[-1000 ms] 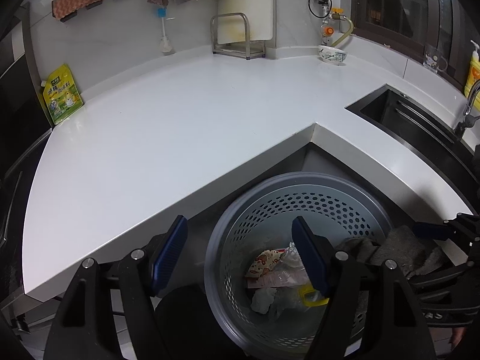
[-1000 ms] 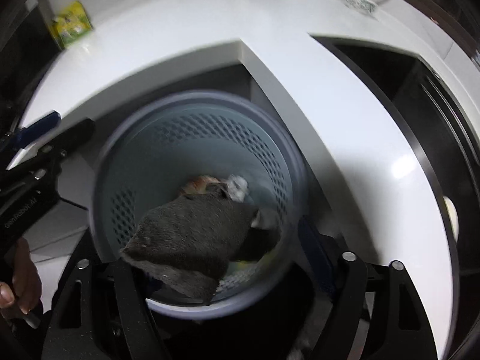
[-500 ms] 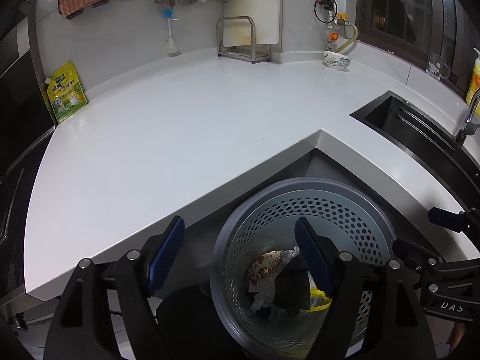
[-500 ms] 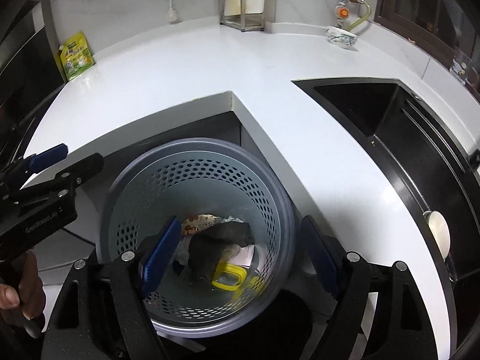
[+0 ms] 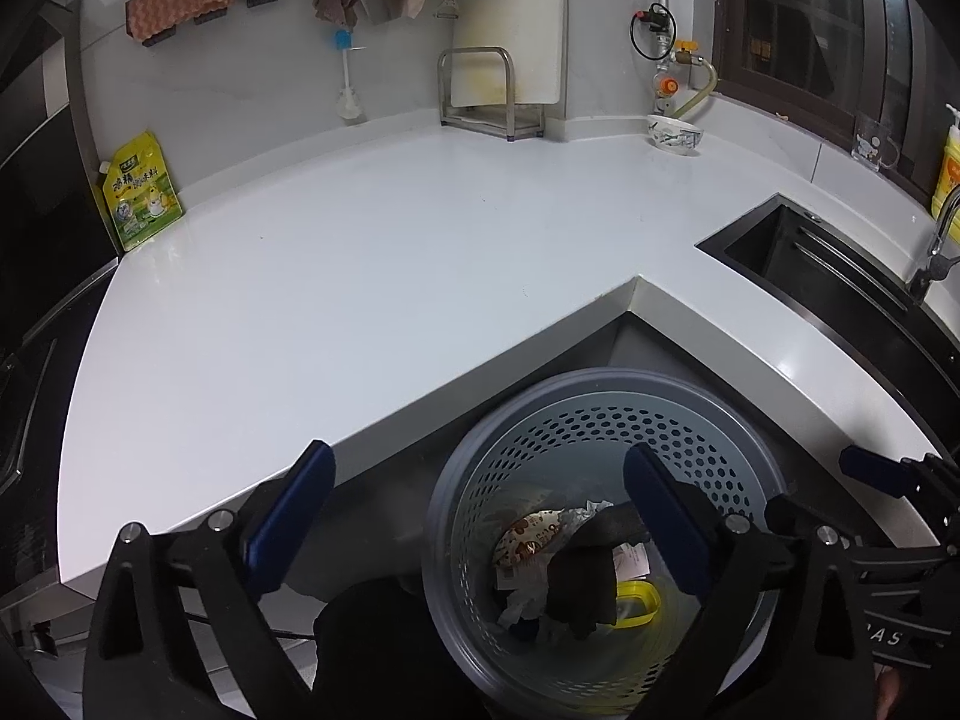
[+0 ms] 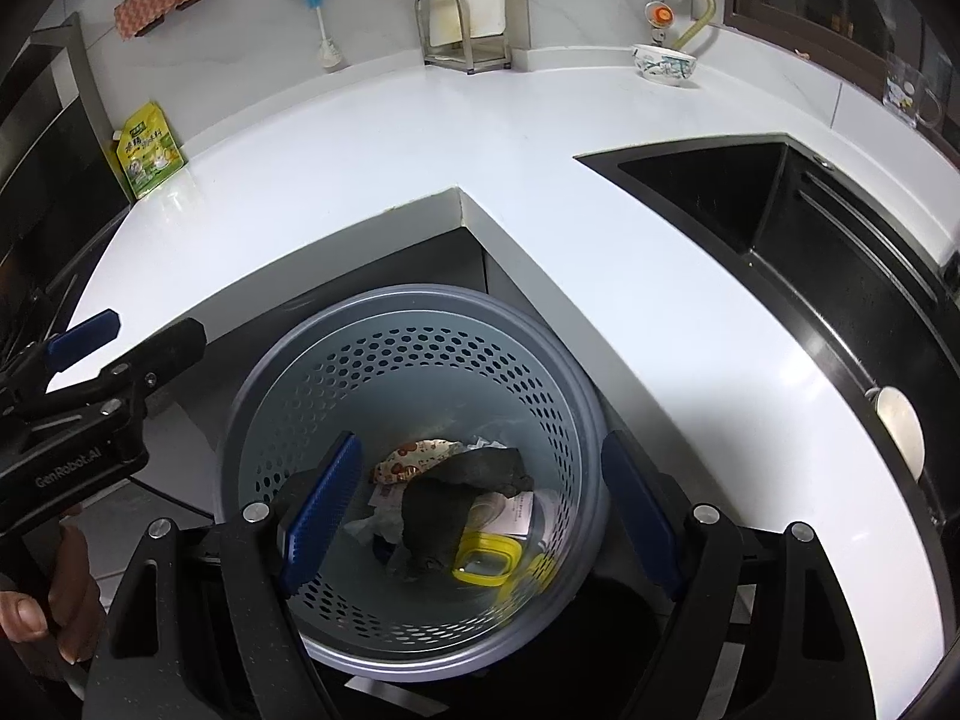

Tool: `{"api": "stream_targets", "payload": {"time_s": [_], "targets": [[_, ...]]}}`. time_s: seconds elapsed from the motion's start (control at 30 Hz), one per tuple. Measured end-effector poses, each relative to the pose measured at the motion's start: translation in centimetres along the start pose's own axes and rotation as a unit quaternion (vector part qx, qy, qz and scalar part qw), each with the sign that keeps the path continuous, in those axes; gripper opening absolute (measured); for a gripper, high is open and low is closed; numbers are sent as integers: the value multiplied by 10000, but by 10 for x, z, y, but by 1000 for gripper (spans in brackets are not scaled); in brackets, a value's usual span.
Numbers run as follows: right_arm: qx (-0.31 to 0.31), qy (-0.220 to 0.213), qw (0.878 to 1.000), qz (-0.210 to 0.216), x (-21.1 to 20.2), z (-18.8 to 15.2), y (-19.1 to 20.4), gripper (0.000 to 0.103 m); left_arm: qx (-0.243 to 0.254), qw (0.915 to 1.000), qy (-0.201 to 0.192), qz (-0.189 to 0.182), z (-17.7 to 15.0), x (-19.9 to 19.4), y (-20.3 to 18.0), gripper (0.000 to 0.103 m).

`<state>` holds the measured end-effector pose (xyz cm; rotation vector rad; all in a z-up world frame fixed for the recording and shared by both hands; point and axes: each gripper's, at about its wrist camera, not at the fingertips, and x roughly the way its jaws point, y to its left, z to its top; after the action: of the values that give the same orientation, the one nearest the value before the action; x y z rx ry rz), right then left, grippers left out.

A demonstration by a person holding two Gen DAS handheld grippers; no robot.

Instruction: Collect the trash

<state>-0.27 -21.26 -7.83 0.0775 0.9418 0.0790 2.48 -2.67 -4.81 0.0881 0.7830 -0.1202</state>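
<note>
A grey perforated trash basket (image 5: 708, 438) (image 6: 420, 354) stands on the floor in the inner corner of the white counter. Inside lie a dark grey cloth (image 6: 456, 492) (image 5: 585, 585), a printed snack wrapper (image 6: 414, 459) (image 5: 531, 537), crumpled paper and a yellow-rimmed clear lid (image 6: 483, 561) (image 5: 639, 600). My left gripper (image 5: 480, 516) is open and empty above the basket's left rim. My right gripper (image 6: 480, 510) is open and empty right over the basket.
White L-shaped counter (image 5: 360, 276) with a yellow-green pouch (image 5: 141, 198) at the far left, a metal rack with a cutting board (image 5: 498, 90), and a patterned bowl (image 5: 675, 135). A black sink (image 6: 810, 228) is at the right, with a white dish (image 6: 897, 423) in it.
The dark cloth left my right gripper and dropped into the basket. The right gripper opened and both grippers rose a little.
</note>
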Motion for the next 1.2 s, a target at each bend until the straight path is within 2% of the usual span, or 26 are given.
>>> {"api": "stream_targets", "payload": {"time_s": [0.6,1.2], "targets": [[335,-99,9993,-153,-2,-6,-4,78,-157,9996,175,133,-1,1,5,97],[311,-89,9994,-158,-1,-7,-2,78,-113,9996,149,200,0,1,2,97]]}}
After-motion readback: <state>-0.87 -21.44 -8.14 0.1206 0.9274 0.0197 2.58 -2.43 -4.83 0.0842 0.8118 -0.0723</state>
